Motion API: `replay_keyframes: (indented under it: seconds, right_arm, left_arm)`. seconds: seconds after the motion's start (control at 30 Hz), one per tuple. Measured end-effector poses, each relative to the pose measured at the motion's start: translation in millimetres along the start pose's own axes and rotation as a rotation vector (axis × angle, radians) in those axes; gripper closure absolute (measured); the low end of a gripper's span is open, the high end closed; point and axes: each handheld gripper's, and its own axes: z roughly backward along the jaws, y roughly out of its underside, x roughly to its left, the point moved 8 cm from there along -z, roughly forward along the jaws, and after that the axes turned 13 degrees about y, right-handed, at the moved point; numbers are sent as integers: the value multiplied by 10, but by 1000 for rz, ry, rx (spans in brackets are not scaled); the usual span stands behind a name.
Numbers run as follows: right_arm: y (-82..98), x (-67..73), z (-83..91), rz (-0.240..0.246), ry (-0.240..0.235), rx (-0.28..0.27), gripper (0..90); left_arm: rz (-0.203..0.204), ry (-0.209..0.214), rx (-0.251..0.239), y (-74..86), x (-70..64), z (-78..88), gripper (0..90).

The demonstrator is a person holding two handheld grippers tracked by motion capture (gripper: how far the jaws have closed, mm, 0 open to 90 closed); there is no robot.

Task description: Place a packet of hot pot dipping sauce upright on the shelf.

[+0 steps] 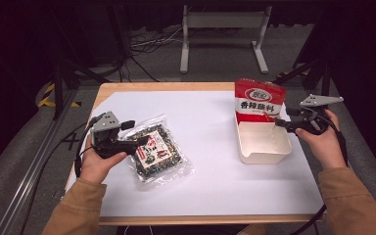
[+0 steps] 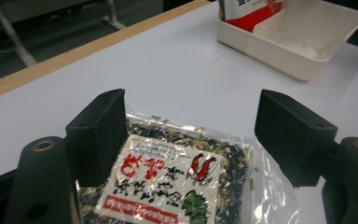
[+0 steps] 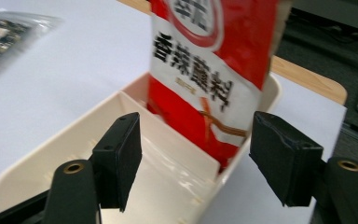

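Right gripper (image 1: 280,123) gapes beside red packet (image 1: 259,100) in tray (image 1: 267,154).

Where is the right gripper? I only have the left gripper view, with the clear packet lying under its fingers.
Observer: The right gripper is at the right side of the white tray, aimed at the red packet.
Operator: Is it gripping that packet?
Observer: No. Its fingers stand open, apart from the packet.
Operator: How does the packet sit?
Observer: Upright at the tray's far end, with its top well above the rim.
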Motion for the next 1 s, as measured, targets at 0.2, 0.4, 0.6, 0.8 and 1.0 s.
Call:
replay_keyframes:
  seconds: [0.2,0.4,0.6,0.8,1.0]
  right_arm:
    - [-104,292,207,4,-81,-68,424]
    - [-171,588,330,35,-141,-96,483]
    - [-147,794,368,56,-176,-98,494]
    - [-136,1004,424,104,-215,-124,473]
    - [-120,1155,417,90,-262,-138,473]
  left_arm:
    - [16,-52,34,65,98,32,244]
    - [20,-69,41,86,126,42,244]
    - [18,-87,40,98,171,80,235]
    - [25,-95,43,115,208,92,234]
    - [52,-129,55,136,273,76,228]
